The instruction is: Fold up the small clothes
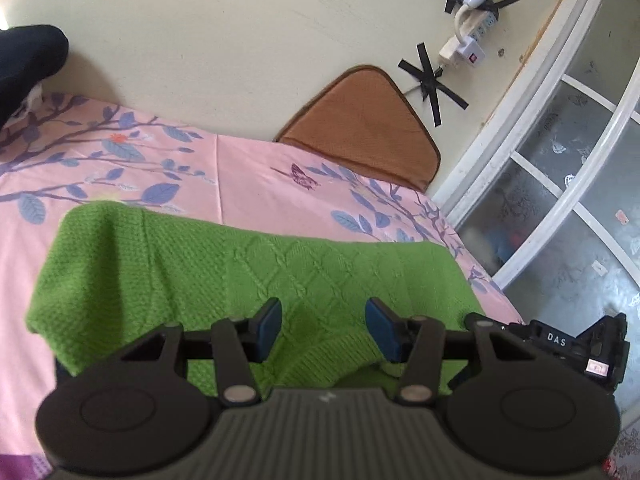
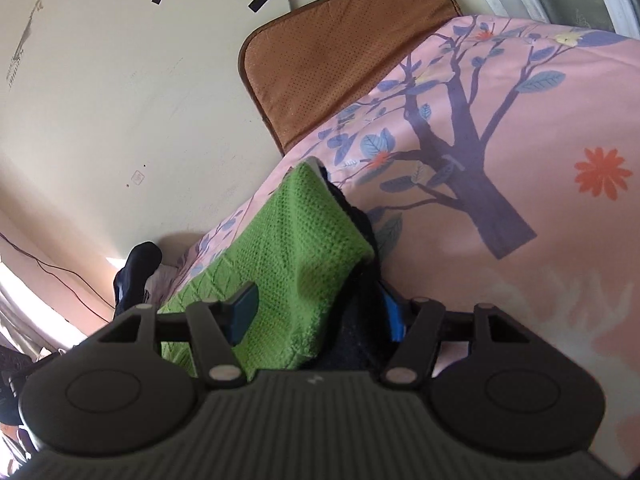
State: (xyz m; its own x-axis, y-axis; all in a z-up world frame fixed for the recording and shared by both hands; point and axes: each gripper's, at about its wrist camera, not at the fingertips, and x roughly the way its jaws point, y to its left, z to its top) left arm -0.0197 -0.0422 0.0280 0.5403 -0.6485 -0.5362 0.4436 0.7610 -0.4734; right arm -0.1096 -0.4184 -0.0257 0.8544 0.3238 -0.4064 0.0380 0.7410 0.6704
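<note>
A green knitted garment (image 1: 240, 272) lies on the pink floral bedsheet (image 1: 248, 172). My left gripper (image 1: 324, 328) is open, its blue pads either side of the garment's near hem, which rises between them. In the right wrist view the same green garment (image 2: 296, 248) stands up in a fold with dark cloth (image 2: 360, 320) under its right side. My right gripper (image 2: 320, 312) is open around this folded edge; its right pad (image 2: 394, 320) is partly hidden behind the dark cloth. The other gripper shows at the right edge of the left wrist view (image 1: 580, 344).
A brown cushion (image 1: 368, 120) leans on the cream wall behind the bed. A power strip and lamp (image 1: 480, 8) are taped to the wall. A white-framed glass door (image 1: 560, 160) stands to the right. A dark object (image 1: 24, 60) lies at the bed's far left.
</note>
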